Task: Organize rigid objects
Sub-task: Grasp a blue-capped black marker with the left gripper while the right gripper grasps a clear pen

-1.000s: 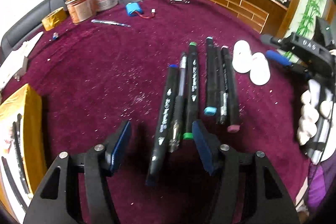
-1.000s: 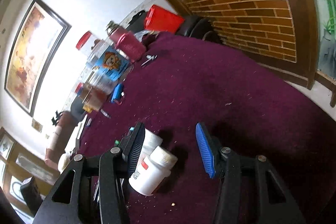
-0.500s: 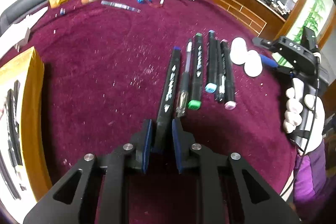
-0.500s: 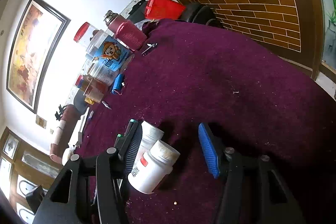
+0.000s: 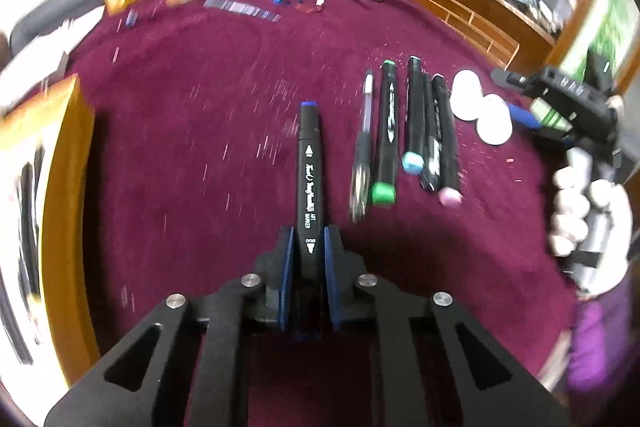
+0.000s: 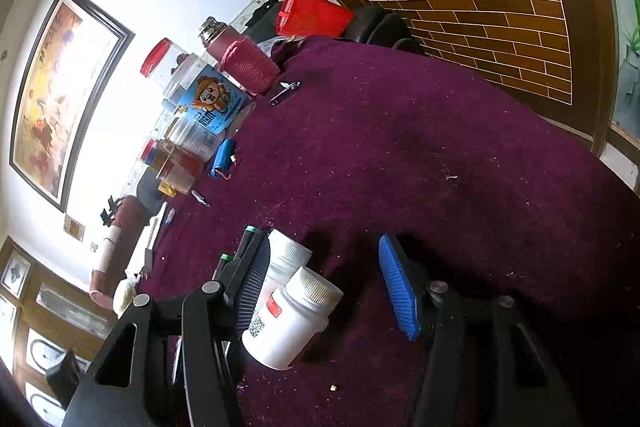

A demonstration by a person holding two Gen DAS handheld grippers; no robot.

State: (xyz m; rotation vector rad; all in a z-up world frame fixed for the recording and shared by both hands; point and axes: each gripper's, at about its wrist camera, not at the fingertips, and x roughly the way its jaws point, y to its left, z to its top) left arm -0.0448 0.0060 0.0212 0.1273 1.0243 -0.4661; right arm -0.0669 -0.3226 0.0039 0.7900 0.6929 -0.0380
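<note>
My left gripper (image 5: 307, 247) is shut on a black art marker with a blue cap (image 5: 309, 171), held lifted above the maroon cloth, away from the row. Several pens and markers (image 5: 404, 135) lie side by side to its right. Two white pill bottles (image 5: 480, 109) stand beyond the row; they also show in the right wrist view (image 6: 292, 319), between my right gripper's open jaws. My right gripper (image 6: 324, 287) is open and hovers over the nearer bottle. The right gripper also shows in the left wrist view (image 5: 560, 99).
A yellow-edged box (image 5: 64, 211) with pens lies at the left. Jars, a blue-labelled tub (image 6: 208, 107), a pink flask (image 6: 244, 63) and a blue battery pack (image 6: 222, 157) stand at the table's far side. A wooden brick-pattern wall (image 6: 500, 7) borders the table.
My left gripper closed on the blue-capped marker, lifted it out of the row and shifted it left. The right gripper stayed open over the white bottles.
</note>
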